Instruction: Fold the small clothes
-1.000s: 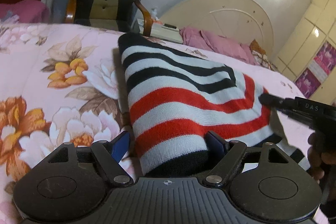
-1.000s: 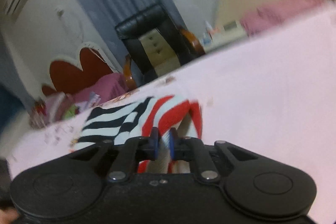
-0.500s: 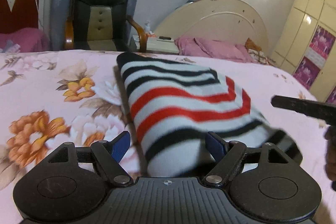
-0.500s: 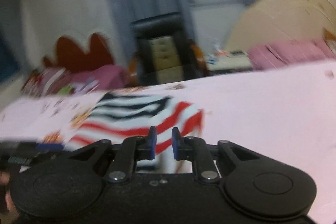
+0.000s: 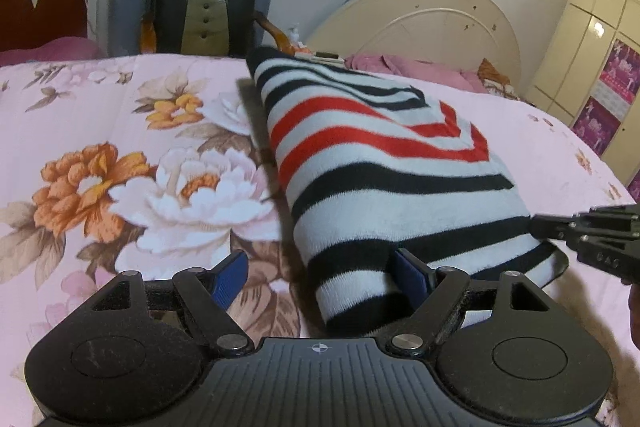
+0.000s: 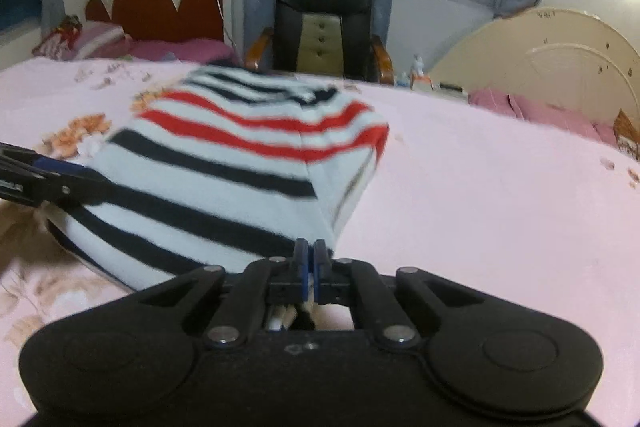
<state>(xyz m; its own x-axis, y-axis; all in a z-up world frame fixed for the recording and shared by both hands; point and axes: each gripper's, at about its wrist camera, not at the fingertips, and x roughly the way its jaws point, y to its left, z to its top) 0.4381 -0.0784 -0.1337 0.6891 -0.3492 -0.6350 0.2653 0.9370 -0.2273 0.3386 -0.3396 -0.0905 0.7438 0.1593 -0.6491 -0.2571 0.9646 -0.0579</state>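
1. Right gripper (image 6: pixel 310 250) is clamped tight on the near corner of the striped sweater (image 5: pixel 384 163); you can see a bit of knit bunched up behind its blue pads in the right wrist view. Left gripper (image 5: pixel 322 277) is spread wide, with the other near corner sitting between its fingers, one pad touching the fabric and the other out over the floral bedsheet (image 5: pixel 100 131).

2. Sweater is lying on the bed as a thick, already doubled-up bundle, roughly in the middle of the sheet, well clear of the black armchair (image 5: pixel 206 3) and the cream headboard (image 5: pixel 424 23) behind it.

3. If it were me: close the left on its corner before pulling anything, so both near corners travel together. Keep the two grippers level and the edge taut, otherwise the layers slide and the fold goes crooked.

4. Long axis runs away from the grippers toward the armchair, stripes lying across it. Near end is the black-and-white part, the red chevron stripes are further up, and the far end tapers to a narrow black tip.
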